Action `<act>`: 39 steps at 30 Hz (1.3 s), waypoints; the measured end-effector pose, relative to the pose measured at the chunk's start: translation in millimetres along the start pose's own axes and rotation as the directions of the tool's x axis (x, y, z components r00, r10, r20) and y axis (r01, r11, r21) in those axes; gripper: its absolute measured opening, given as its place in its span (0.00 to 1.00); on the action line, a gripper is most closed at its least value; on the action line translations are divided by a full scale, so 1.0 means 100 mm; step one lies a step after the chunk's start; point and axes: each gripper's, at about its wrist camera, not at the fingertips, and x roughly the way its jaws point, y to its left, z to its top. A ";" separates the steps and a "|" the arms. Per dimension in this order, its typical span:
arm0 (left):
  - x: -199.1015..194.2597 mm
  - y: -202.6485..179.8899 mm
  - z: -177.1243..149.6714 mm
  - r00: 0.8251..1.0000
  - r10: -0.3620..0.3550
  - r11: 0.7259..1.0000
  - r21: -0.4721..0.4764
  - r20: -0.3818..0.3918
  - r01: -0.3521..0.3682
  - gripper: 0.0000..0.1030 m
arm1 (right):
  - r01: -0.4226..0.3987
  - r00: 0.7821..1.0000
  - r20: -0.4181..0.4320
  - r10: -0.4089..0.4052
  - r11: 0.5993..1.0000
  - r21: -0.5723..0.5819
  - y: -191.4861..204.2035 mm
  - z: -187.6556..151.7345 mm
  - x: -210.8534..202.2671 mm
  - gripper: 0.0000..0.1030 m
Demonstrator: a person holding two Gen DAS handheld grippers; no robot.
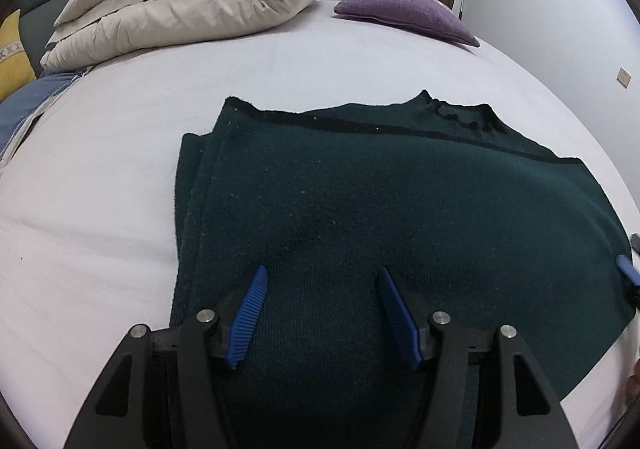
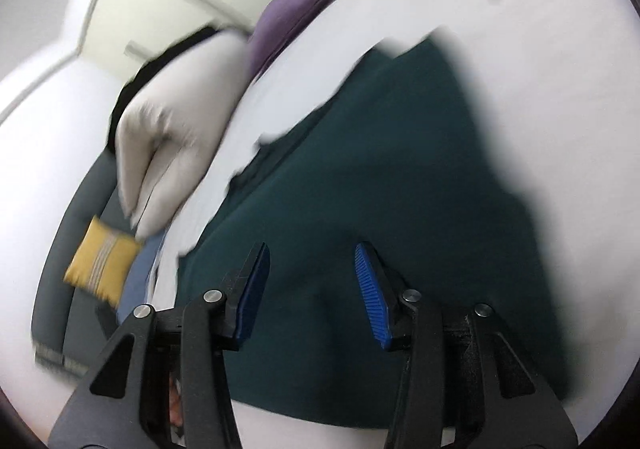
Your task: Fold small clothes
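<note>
knit sweater (image 1: 360, 209), dark green, folded flat on smooth sheet (image 1: 120, 169) — both tools, left tool (image 1: 322, 273) and right tool (image 2: 310, 249), gape empty above it.

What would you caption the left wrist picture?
Open blue fingers hover over a folded dark green sweater on a white bed.

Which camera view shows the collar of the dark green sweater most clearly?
The left wrist view: the collar is sharp at the far edge of the folded sweater. The right wrist view is motion-blurred; the sweater shows there, but no collar detail.

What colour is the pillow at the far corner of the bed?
Purple; the pillow shows best in the left wrist view.
</note>
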 end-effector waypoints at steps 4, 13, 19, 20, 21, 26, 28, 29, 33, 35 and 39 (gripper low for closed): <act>0.01 0.00 0.00 1.000 -0.005 1.000 -0.002 0.005 0.005 0.61 | 0.124 0.986 0.114 -0.125 0.992 0.012 0.01 0.06 -0.43 0.52; 0.03 0.00 0.00 1.000 -0.013 1.000 0.002 0.002 0.012 0.61 | 0.101 0.986 0.140 -0.090 0.992 -0.077 0.38 -0.10 -0.60 0.62; 0.03 -0.01 0.01 1.000 -0.007 1.000 0.006 0.004 0.007 0.61 | 0.125 0.987 0.117 -0.114 0.988 -0.091 0.35 -0.22 -0.68 0.62; 0.03 -0.02 0.01 1.000 -0.004 1.000 0.008 0.003 0.004 0.61 | 0.127 0.986 0.121 -0.118 0.989 -0.071 0.29 -0.21 -0.69 0.62; 0.02 -0.02 0.01 1.000 -0.004 1.000 0.008 0.003 0.004 0.61 | 0.126 0.985 0.127 -0.119 0.991 -0.049 0.22 -0.20 -0.72 0.62; -0.20 -0.05 0.07 0.999 -0.048 0.998 -0.042 0.022 0.049 0.60 | 0.208 0.957 0.193 -0.218 0.976 0.072 -0.21 -0.12 -0.93 0.73; -0.27 -0.12 0.12 0.993 -0.105 0.993 -0.052 0.046 0.107 0.60 | 0.232 0.950 0.185 -0.251 0.965 0.119 -0.42 -0.06 -0.98 0.74; -0.27 -0.18 0.15 0.989 -0.140 0.988 -0.055 0.047 0.142 0.60 | 0.235 0.951 0.171 -0.257 0.962 0.139 -0.51 -0.03 -0.96 0.74; -0.14 -0.46 0.24 0.978 -0.206 0.978 -0.029 0.017 0.206 0.60 | 0.171 0.975 0.113 -0.191 0.972 0.160 -0.70 0.08 -0.83 0.75; -0.05 -0.55 0.25 0.975 -0.220 0.975 -0.024 -0.004 0.220 0.60 | 0.127 0.988 0.072 -0.139 0.981 0.149 -0.68 0.16 -0.73 0.75; 0.08 -0.61 0.27 0.980 -0.197 0.980 -0.015 -0.027 0.197 0.61 | 0.113 0.993 -0.042 -0.108 0.984 0.137 -0.54 0.27 -0.44 0.71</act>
